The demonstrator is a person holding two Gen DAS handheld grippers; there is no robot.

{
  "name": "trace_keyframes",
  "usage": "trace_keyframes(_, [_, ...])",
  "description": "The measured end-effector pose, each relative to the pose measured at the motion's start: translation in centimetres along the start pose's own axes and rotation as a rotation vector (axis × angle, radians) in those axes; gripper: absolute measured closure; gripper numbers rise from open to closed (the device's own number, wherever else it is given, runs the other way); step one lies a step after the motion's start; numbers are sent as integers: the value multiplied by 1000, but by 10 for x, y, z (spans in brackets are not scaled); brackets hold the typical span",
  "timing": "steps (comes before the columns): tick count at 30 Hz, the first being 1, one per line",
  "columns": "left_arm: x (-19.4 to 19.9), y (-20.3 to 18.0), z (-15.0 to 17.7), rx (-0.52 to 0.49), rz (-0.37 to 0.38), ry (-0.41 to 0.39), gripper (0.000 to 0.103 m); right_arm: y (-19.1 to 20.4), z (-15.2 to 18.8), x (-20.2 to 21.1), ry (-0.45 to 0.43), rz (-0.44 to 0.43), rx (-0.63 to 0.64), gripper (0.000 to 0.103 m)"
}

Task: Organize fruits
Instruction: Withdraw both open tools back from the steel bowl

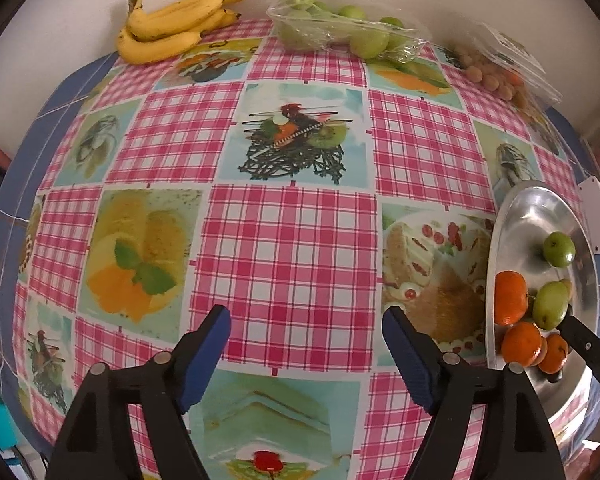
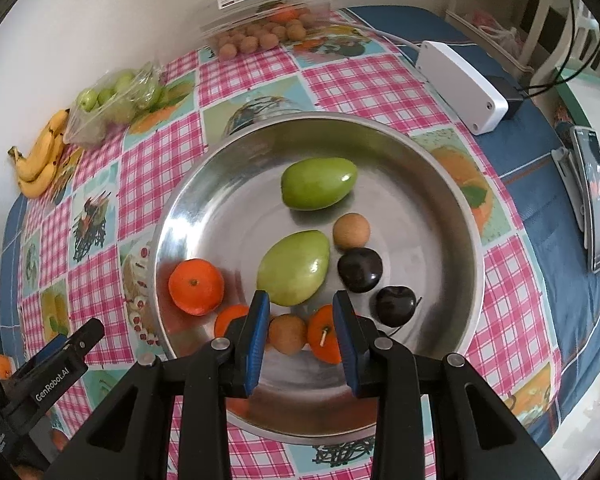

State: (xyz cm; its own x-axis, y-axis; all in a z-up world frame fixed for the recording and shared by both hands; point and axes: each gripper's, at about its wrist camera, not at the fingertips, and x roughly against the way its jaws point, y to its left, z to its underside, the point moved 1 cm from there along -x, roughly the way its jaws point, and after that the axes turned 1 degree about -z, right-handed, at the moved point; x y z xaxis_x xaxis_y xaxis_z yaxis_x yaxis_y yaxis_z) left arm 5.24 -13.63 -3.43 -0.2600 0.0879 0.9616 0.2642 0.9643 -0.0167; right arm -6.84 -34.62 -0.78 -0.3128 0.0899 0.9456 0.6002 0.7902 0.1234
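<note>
From my left claw's camera: my left claw (image 1: 306, 354) points down at a pink-checked tablecloth (image 1: 288, 240) printed with dessert pictures. Its two blue-padded fingers are spread wide with nothing between them, only bare cloth beneath. Along the far wall lie a bunch of bananas (image 1: 172, 24), a torn plastic bag of green fruit (image 1: 340, 28) beside it, and further right a clear box of small brown fruit (image 1: 496, 68). At the right edge sits a steel bowl (image 1: 540, 208) holding oranges and green fruit, with the tip of my other claw reaching over it.

From my right claw's camera: my right claw (image 2: 302, 336) hangs over the steel bowl (image 2: 188, 208), its fingers drawn close together but apart, and I judge they grip nothing. The bowl holds two green fruit (image 2: 320, 184), three oranges (image 2: 196, 286), two small brown fruit (image 2: 351, 231) and two dark plums (image 2: 359, 269). One brown fruit lies beyond the gap between my fingers, down on the bowl's floor. A white box (image 2: 460, 84) with a cable rests on the blue cloth beyond.

My reading: fruit is being gathered into the bowl, and this is the pause between loads. The next move calls for my empty left claw to travel to the far supplies, most likely the bag or the bananas, settle around one piece and close gently enough not to bruise it.
</note>
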Motion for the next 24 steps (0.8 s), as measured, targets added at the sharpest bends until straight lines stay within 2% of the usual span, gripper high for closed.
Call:
trace_keyframes(2, [0,1,0,-2,-7,-2,20,1,0,0,1,3,5,70])
trace_keyframes(4, [-1,1,0,-7,-20,-3,14,1,0,-1,3,8,9,70])
trace_keyframes(5, [-2,2,-1,-9,-28,-3,6,2,1,-1,2,11,11,69])
trace_keyframes(6, [-2,2,-1,-12,-41,-5,2,2,1,-1,4,16,11,60])
trace_keyframes(7, [-2,4,0,-13,-49,-8,2,1,1,-2,6,23,8,43])
trace_keyframes(8, [-3,4,0,-15,-55,-9,2,3,0,-4,6,28,7,36])
trace_keyframes(12, [-5,6,1,-18,-76,-6,0,2,1,-5,7,28,12,32])
trace_keyframes(15, [-7,6,2,-27,-89,-1,0,4,1,-9,14,31,17,24])
trace_keyframes(19, [-7,7,3,-29,-104,-6,0,5,0,-11,16,29,27,22])
trace_keyframes(20, [-7,7,2,-29,-107,-10,0,5,0,-12,16,28,30,19])
trace_keyframes(22, [-6,8,1,-28,-112,-21,0,5,1,-11,16,27,32,0])
trace_keyframes(24, [-6,10,-1,-25,-98,-22,0,5,1,-10,10,32,35,0])
